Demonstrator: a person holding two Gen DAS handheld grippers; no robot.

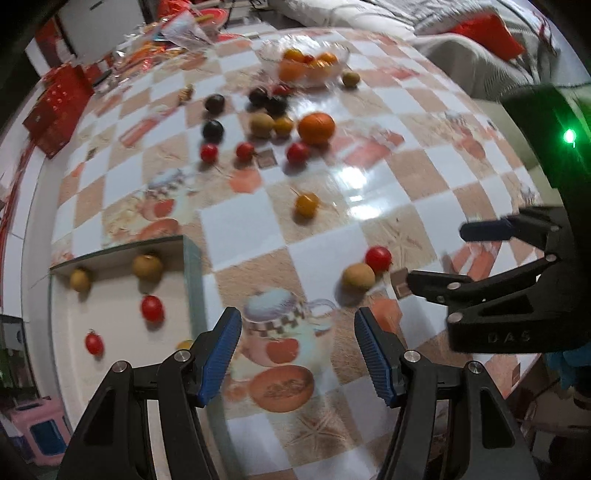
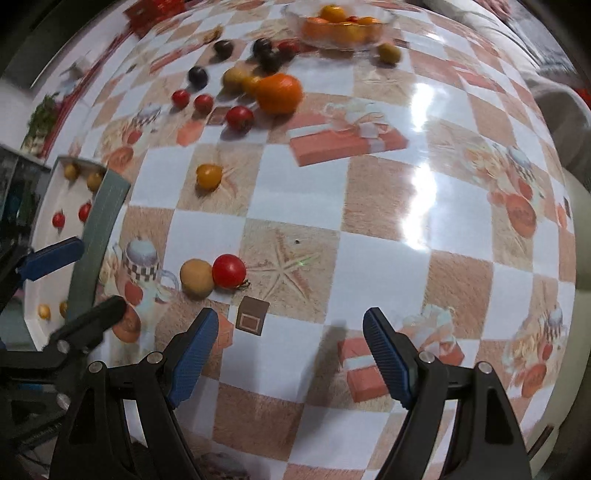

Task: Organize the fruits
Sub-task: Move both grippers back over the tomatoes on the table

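Both my grippers, left (image 1: 297, 350) and right (image 2: 290, 354), hang with jaws apart and empty above the checked tablecloth (image 2: 388, 206). A red tomato (image 2: 229, 270) touches a tan fruit (image 2: 197, 277) just ahead of them, near the white tray (image 2: 105, 206). I judge them light, smooth and easily bruised (best pinched gently across the middle); both are round, with no long axis, though the tomato's stem seems to point sideways.

Home living or dining room. Table under glossy checkered oilcloth (image 2: 388, 206) printed with teapots, gift boxes, starfish. Far right: grey-white cushioned sofa (image 1: 461, 55) with red cushion (image 1: 491, 33). Far left: red gift boxes (image 1: 55, 107), crinkled snack wrappers (image 1: 173, 33). Near left, on floor: pink plastic stool (image 1: 40, 432).
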